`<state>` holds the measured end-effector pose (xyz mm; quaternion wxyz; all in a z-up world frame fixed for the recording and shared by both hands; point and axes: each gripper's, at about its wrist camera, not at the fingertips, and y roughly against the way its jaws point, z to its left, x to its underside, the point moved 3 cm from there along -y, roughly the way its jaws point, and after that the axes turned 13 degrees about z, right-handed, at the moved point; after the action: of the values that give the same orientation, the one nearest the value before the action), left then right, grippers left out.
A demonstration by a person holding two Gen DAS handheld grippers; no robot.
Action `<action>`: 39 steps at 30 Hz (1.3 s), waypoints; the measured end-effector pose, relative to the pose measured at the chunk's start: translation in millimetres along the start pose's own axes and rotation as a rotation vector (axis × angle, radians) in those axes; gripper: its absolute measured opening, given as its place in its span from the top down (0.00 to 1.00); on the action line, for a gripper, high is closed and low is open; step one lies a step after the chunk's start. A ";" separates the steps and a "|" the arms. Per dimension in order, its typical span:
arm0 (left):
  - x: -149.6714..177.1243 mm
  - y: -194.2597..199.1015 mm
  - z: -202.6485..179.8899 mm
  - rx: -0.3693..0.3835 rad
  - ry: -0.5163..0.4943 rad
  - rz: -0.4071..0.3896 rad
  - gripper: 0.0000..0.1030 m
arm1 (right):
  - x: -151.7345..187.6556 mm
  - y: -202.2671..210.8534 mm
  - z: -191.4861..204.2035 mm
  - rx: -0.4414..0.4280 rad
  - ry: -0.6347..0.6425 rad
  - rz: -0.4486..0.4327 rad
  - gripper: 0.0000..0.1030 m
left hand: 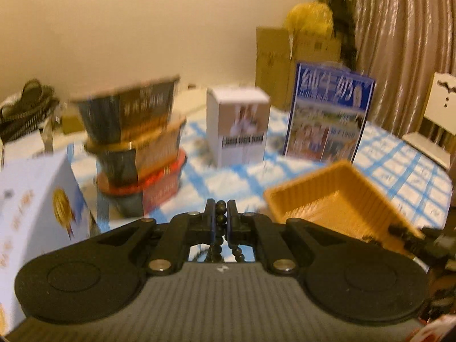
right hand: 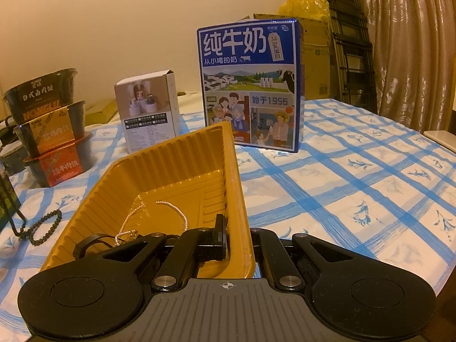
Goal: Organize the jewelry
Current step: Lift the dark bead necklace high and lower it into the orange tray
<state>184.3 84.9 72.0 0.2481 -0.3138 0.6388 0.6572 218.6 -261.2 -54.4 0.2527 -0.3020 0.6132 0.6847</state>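
The left wrist view is smeared with motion blur: the print on the stacked dark instant-food bowls at centre left and on the blue milk carton at upper right is unreadable there. The left gripper, at lower centre, has its jaws drawn narrow and clamped on a strand of dark round beads. The strand runs up between the pads and hangs down behind them in two lines, its lower part cut off by the gripper body. At the right edge of that view a dark shape crosses the rim of the ribbed orange plastic tray; it is too blurred to identify.

The right wrist view is sharp. The right gripper is closed on the near right wall of the orange tray. Only its left finger shows, inside the tray; the other is hidden behind the wall. In the tray's lower left, beside that finger, lie a thin pearl-like chain and a black ring-shaped piece, both partly covered by the gripper's linkage.

At the lower left of the same view, outside the tray, a dark bead string hangs in a loop above the blue-checked cloth on the desk, its upper end cut off by a dark object at the frame edge. A small white box stands behind the tray.
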 end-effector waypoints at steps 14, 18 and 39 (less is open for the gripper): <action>-50.2 59.2 -15.9 0.056 -0.036 -0.124 0.94 | -1.1 1.1 1.1 -0.004 -0.002 -0.003 0.96; -66.8 74.2 -19.4 0.063 -0.052 -0.157 0.94 | -1.2 1.2 1.2 -0.004 -0.003 -0.002 0.96; -118.4 128.6 -89.0 0.258 -0.167 -0.304 0.94 | -3.4 3.1 5.1 -0.005 0.010 -0.016 0.96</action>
<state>179.8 -2.7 247.4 0.4347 -0.3167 0.6402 0.5486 218.2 -256.4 -49.5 0.2544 -0.3111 0.6104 0.6826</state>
